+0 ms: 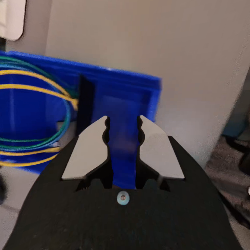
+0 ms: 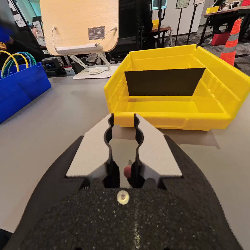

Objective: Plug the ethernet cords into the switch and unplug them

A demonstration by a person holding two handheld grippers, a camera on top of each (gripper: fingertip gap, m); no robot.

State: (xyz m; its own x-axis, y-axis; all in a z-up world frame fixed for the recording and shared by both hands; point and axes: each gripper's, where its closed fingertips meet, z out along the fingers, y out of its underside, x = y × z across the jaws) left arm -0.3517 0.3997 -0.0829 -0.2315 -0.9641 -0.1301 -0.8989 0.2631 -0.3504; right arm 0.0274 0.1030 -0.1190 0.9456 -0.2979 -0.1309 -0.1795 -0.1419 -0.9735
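We see the grey table (image 2: 67, 121) extending beneath and ahead of both tools. Directly ahead of the right gripper (image 2: 123, 116), slightly to its right, stands the yellow bin (image 2: 169, 120); its front lip sits just beyond the fingertips, and a black divider (image 2: 162, 82) stands upright across its middle. Ahead and to the left of the right gripper, well apart from it, we see the blue bin (image 2: 20, 92), beside the yellow bin with bare table between them. The ethernet cords (image 2: 17, 60), yellow, green and light blue, loop up above its rim. From the left wrist view, the blue bin (image 1: 121, 88) fills the area ahead of the left gripper (image 1: 123, 117), with a black divider (image 1: 85, 102) just left of the fingertips and the coiled cords (image 1: 40, 135) in the compartment further left; this view is motion-blurred. We cannot locate the switch in either view. Both grippers are parted with a clear gap between the fingers, and neither holds anything. Beyond the bins, a light wooden stand (image 2: 79, 27) rises at the table's far edge.
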